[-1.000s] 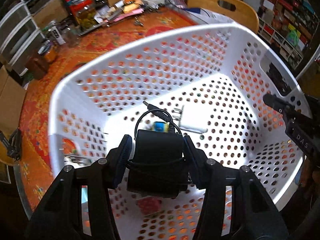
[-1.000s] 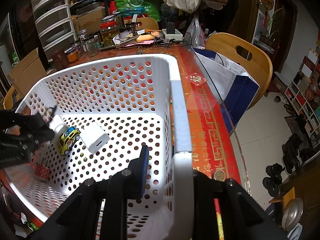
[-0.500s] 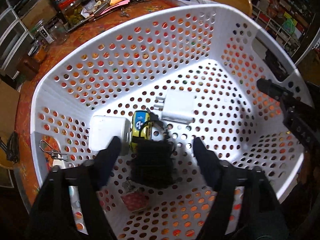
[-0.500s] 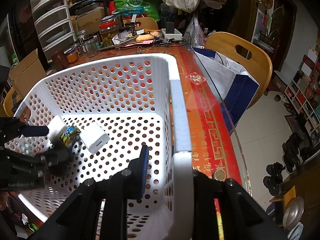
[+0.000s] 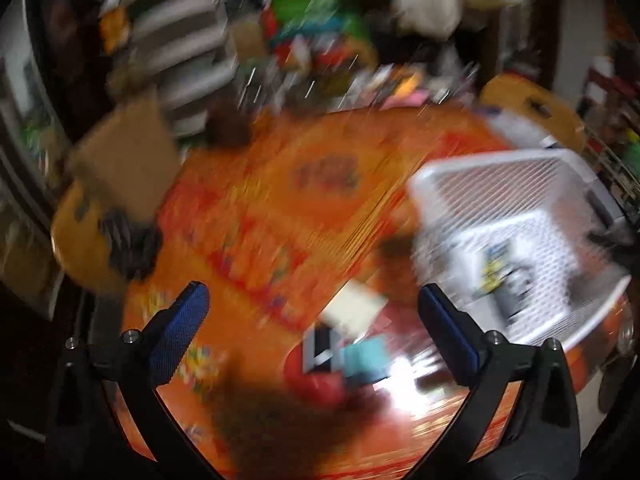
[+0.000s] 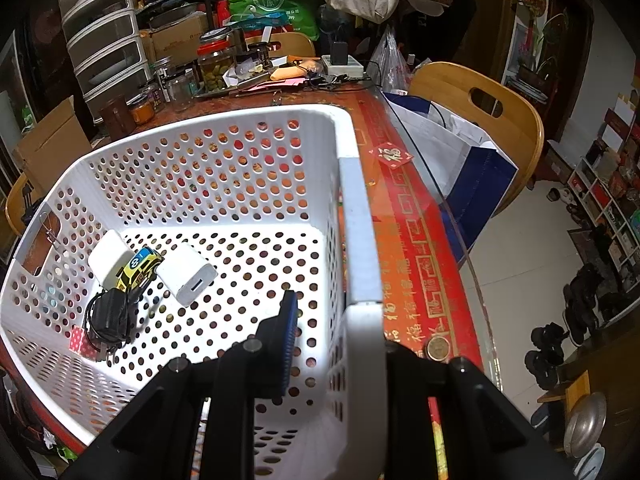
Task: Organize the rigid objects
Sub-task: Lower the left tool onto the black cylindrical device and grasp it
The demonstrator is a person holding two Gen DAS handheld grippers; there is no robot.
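Note:
A white perforated basket (image 6: 224, 160) sits on the orange table; it also shows blurred in the left wrist view (image 5: 516, 184). Inside lie a black power adapter with its cable (image 6: 109, 315), a yellow toy car (image 6: 138, 270), a white charger cube (image 6: 186, 279), a white box (image 6: 109, 258) and a small red item (image 6: 78, 339). My right gripper (image 6: 332, 344) is shut on the basket's near right wall. My left gripper (image 5: 312, 328) is open and empty, above the table left of the basket. Blurred small items, one white (image 5: 354, 310), one teal (image 5: 366, 360) and one red (image 5: 320, 384), lie beneath it.
Jars, drawers, boxes and bags crowd the table's far side (image 6: 208, 68). A wooden chair (image 6: 480, 108) with a white and blue bag (image 6: 452, 140) stands at the right. A cardboard box (image 5: 124, 156) and a dark object (image 5: 130, 244) sit at the left.
My left gripper let the black adapter go into the basket, opened wide, and swung fast out to the left over the table. The right gripper kept its hold on the basket wall.

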